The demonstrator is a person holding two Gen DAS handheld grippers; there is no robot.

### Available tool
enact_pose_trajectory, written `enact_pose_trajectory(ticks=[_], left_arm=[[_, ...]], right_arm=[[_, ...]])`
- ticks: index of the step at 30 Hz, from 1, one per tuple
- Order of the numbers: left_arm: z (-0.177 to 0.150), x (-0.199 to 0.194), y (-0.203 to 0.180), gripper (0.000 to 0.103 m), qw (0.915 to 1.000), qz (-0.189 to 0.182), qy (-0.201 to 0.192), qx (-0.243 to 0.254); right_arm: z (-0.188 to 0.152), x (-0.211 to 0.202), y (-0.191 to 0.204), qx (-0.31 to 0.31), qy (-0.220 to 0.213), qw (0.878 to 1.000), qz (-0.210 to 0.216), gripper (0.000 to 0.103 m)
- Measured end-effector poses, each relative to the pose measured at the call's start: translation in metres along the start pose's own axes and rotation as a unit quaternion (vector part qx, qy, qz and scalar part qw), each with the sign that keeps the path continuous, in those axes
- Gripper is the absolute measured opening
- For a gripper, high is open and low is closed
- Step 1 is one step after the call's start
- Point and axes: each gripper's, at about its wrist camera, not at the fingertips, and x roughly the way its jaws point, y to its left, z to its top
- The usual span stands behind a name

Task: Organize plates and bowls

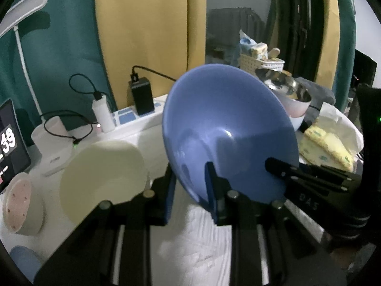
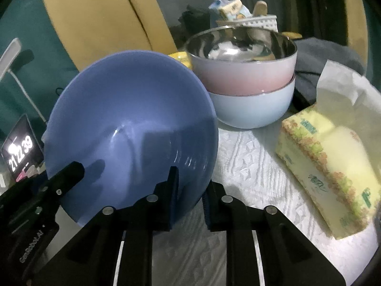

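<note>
**Blue bowl held on edge by both grippers**

Left gripper (image 1: 191, 190): fingers closed on the rim of the blue bowl (image 1: 226, 128), one finger inside the wall, the other behind it. The right gripper's finger tip enters this view from the right and lies against the bowl's inner face, just beside the left fingers.

Right gripper (image 2: 190, 190): fingers likewise clamped across the bowl's (image 2: 131, 128) lower rim, one pad inside, one outside. The left gripper's finger tip shows at the left of these fingers, touching the rim.

Bowl attitude: tipped steeply on edge, clear of the white textured cloth (image 2: 250, 166). Its opening faces back toward both cameras and slightly upward; the base points away from the fingers. The rim's plane stands near upright, leaning back.

Beyond the right fingers, ahead and to the right: a steel-lined pink bowl (image 2: 245, 76) nested in a pale blue bowl (image 2: 252, 109), standing upright on the cloth, near but apart from the held bowl. Further right, a yellow tissue pack (image 2: 328, 166).

Left of the left fingers: a cream bowl (image 1: 102, 169), tilted, and beyond it a round tan dish (image 1: 21, 205). Further out, a power strip (image 1: 133, 116) with chargers, and a clock display (image 1: 9, 140).
</note>
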Motion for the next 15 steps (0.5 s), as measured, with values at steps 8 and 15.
enact_pose_trajectory(ticks=[8,15], left_arm=[[-0.008,-0.025,0.002,0.025,1.0000,-0.006,-0.003,-0.005],[-0.019,-0.053,0.009,0.025,0.9998,-0.009,-0.011,-0.015]], right_arm=[[-0.008,-0.025,0.010,-0.005,-0.004,1.000,-0.001,0.020],[-0.021,-0.053,0.019,-0.016,-0.011,1.000,-0.002,0.020]])
